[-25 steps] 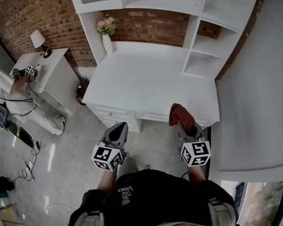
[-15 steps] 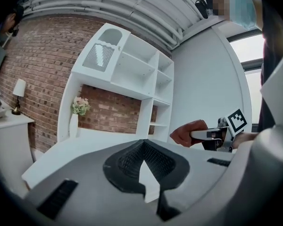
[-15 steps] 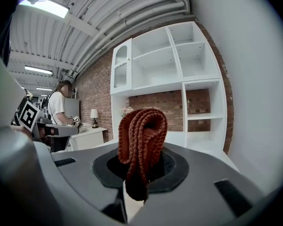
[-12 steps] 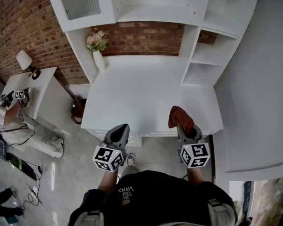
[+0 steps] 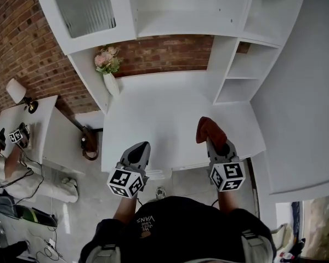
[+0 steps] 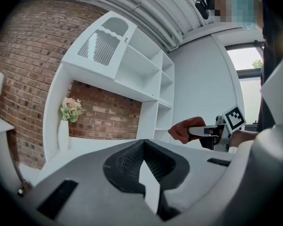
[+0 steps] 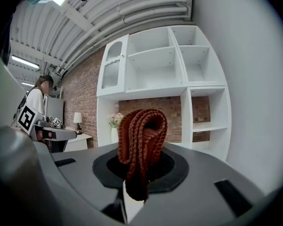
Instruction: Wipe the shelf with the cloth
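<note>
1. Now the person stands nearer than a second ago, and the white desk (image 5: 153, 108) has slid in under both grippers.
2. The right gripper (image 5: 214, 142) pinches the folded rust-red cloth (image 5: 209, 129), holding it above the desk's front edge.
3. The left gripper (image 5: 141, 147) is pressed together and empty.
4. The shelf (image 5: 238, 89) lies ahead, probably not yet wiped; reaching it looks like the next move.

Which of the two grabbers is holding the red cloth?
The right gripper: its fingers are shut on the folded rust-red knitted cloth. The left gripper has its fingers together with nothing between them.
</note>
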